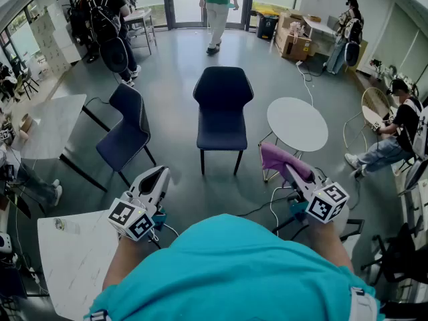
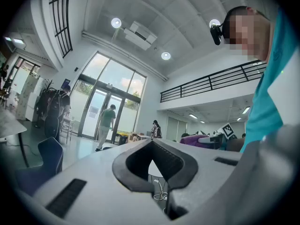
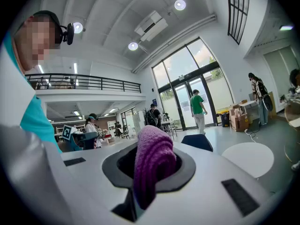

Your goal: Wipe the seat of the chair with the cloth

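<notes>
Beyond the teal shirt, the right gripper is clamping a fuzzy purple cloth — the left gripper is hanging closed, empty.

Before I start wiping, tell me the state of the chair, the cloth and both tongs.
chair: upright, seat bare, nothing touching it.
cloth: bunched, held clear of the chair.
right tongs: shut on the cloth.
left tongs: shut, empty.
</notes>
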{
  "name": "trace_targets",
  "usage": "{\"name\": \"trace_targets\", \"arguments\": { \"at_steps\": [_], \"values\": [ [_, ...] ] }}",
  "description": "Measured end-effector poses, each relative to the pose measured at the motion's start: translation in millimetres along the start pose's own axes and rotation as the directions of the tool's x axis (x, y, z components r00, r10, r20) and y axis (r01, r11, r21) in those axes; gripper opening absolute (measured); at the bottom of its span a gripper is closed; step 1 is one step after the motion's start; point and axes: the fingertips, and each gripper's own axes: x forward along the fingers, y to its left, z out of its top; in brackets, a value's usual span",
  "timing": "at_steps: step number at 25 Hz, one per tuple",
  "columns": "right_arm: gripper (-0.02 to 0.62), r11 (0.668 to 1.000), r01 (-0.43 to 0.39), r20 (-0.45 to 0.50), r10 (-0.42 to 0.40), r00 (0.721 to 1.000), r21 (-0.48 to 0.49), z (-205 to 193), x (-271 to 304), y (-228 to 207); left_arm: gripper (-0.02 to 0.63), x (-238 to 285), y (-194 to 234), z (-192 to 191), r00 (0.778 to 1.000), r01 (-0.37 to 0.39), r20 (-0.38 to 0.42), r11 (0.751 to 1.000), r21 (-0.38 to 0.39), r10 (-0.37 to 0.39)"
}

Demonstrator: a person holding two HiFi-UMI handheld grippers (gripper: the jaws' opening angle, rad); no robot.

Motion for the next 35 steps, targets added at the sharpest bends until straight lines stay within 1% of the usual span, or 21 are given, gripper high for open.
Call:
{"name": "trace_targets", "arguments": {
  "at_steps": [6,12,17,21,29,33,35],
  "values": [
    [0.054,1.000,0.003,0.009,-0.003,1.000,0.003,0.8,1.0,1.2,0.004,2.7,2.4,-1.6,1.000,0.016,-0.006,1.000,-0.004,-0.016],
    [0.054,1.000,0.011,0.012,-0.012,1.000,0.012,3.4,-11.8,-13.0,0.005,19.3,-12.5,-3.0,0.999,0.034,-0.012,0.999,-0.003,-0.034],
    [0.055,0.999,-0.019,0.028,0.019,0.999,0.033,8.0,-23.1,-23.2,0.005,35.7,-25.0,-4.8,0.999,0.034,-0.019,0.999,-0.001,-0.035],
    [0.057,0.999,-0.028,0.026,0.027,0.999,0.026,11.2,-43.3,-40.1,0.005,57.2,-47.5,-5.8,0.999,0.047,-0.023,0.999,0.008,-0.046],
    [0.057,0.997,-0.057,0.040,0.056,0.998,0.042,20.4,-96.6,-97.2,0.005,112.2,-111.6,-17.5,0.997,0.065,-0.039,0.998,0.013,-0.064],
    [0.057,0.996,-0.077,0.040,0.075,0.996,0.049,18.5,-109.1,-119.4,0.005,132.3,-135.9,-28.7,0.995,0.074,-0.064,0.997,0.011,-0.073],
    [0.057,0.994,-0.087,0.037,0.085,0.996,0.059,14.9,-108.5,-126.7,0.005,137.4,-139.3,-33.3,0.995,0.068,-0.077,0.998,0.013,-0.067]
  ]
}}
